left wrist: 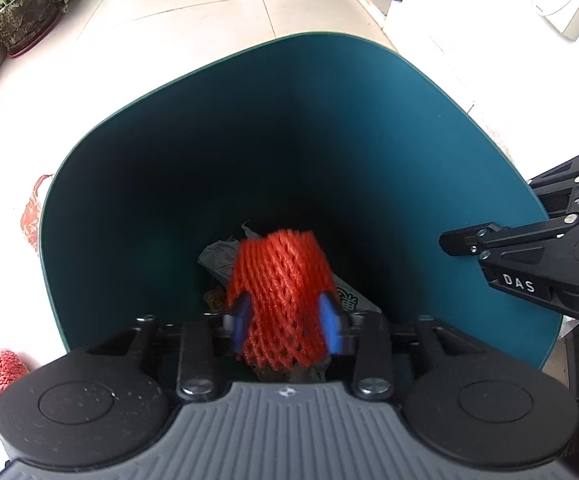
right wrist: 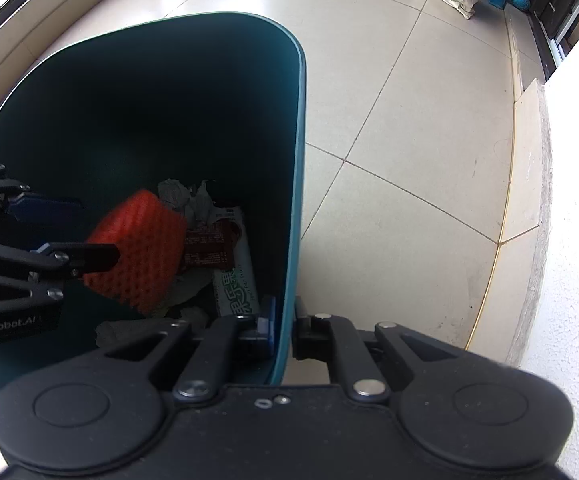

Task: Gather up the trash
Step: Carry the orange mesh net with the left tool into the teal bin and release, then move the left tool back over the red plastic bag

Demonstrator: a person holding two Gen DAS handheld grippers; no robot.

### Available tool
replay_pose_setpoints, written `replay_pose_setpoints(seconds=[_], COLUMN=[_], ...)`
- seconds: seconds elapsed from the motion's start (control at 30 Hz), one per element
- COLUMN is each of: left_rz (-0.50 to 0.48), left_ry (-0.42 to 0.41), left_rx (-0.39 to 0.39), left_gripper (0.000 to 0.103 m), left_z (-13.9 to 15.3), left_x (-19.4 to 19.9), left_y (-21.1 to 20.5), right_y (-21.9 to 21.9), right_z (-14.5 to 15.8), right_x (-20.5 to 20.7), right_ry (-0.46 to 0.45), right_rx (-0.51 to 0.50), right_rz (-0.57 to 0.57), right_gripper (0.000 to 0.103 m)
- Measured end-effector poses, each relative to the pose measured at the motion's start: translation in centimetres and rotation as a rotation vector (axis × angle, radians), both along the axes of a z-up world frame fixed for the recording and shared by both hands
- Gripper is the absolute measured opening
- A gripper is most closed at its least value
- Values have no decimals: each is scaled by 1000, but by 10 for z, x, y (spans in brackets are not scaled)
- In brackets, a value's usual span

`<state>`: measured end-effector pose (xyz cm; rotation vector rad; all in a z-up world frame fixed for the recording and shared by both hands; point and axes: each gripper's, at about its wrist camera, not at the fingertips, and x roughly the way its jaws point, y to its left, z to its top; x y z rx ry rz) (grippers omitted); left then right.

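The orange foam net (left wrist: pixel 281 296) sits between your left tool's (left wrist: pixel 285 322) spread blue pads, inside the teal bin (left wrist: pixel 409 140), above wrappers (right wrist: pixel 235 276) and crumpled paper (right wrist: pixel 185 196). Nothing's pinching it now. Your right tool (right wrist: pixel 283 326) is pressed together on the bin's wall, steadying it. Watch out: that net could snag on a pad and ride back out as you lift, or the bin could tip if that grip slips.

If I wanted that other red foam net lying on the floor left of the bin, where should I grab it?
Judging by the left wrist view, pinch the red foam net across its soft, squashable body, coming from above, since it lies on the floor.
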<state>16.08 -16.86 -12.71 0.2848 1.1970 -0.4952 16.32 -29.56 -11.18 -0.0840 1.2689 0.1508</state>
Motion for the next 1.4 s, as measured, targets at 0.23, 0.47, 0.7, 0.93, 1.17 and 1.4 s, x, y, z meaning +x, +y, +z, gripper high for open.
replay_pose_setpoints(seconds=[0.23, 0.47, 0.7, 0.93, 1.17, 1.4], left_rz=[21, 35, 67, 110, 187, 321], left_ry=[-59, -137, -190, -229, -272, -252], left_rx=[-21, -34, -64, -121, -147, -191], left_gripper=[66, 68, 80, 82, 83, 83], left_z=[13, 34, 54, 76, 92, 84], left_x=[-5, -11, -10, -2, 22, 62], left_y=[5, 13, 30, 58, 97, 151], right_y=[1, 1, 1, 1, 1, -7], right_z=[0, 0, 0, -1, 0, 1], right_x=[0, 0, 0, 0, 0, 3], right_ry=[0, 0, -1, 5, 5, 17], right_rx=[-4, -4, -6, 2, 1, 29], right_rz=[2, 3, 5, -3, 2, -12], right_gripper=[7, 8, 8, 10, 10, 10])
